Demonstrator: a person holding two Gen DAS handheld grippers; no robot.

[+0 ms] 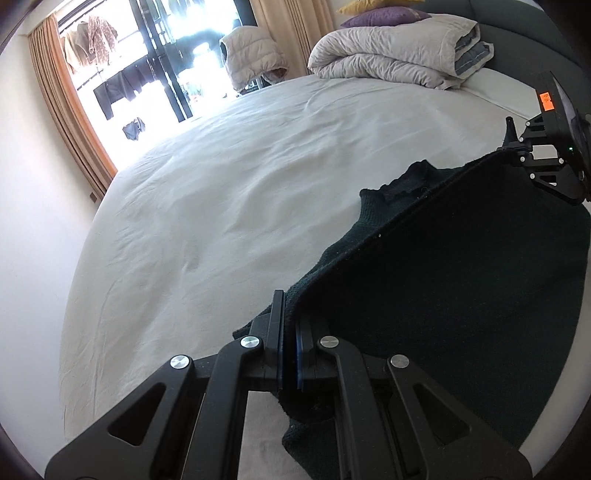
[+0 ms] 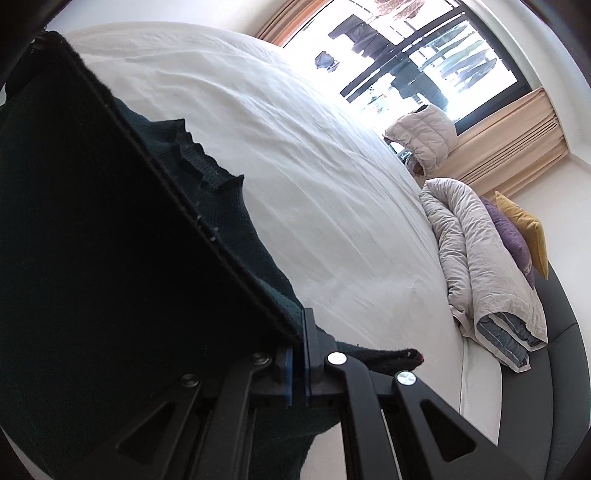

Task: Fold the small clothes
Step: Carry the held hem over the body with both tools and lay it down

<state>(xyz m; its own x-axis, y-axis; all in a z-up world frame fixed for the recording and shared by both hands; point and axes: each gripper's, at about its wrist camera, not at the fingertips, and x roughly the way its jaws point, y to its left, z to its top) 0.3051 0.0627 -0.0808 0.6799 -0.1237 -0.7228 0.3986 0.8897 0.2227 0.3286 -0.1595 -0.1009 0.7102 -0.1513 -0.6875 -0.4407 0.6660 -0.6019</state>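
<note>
A dark green knitted garment [image 1: 461, 266] hangs stretched over the white bed sheet [image 1: 229, 206]. My left gripper [image 1: 290, 325] is shut on one corner of its straight edge. At the far right of the left wrist view, the right gripper [image 1: 517, 147] grips the other end of that taut edge. In the right wrist view my right gripper [image 2: 301, 332] is shut on the garment [image 2: 92, 258], which fills the left side. A frilled neckline [image 2: 199, 162] trails on the sheet [image 2: 314, 184] beyond the edge. A dark cuff [image 2: 399, 356] pokes out to the right of the fingers.
A folded grey duvet [image 1: 399, 51] with purple and yellow cushions [image 1: 384, 14] lies at the head of the bed. A quilted vest [image 1: 255, 55] hangs by the window, with curtains [image 1: 70, 110] and laundry outside. A dark padded bed frame [image 2: 546, 369] rims the mattress.
</note>
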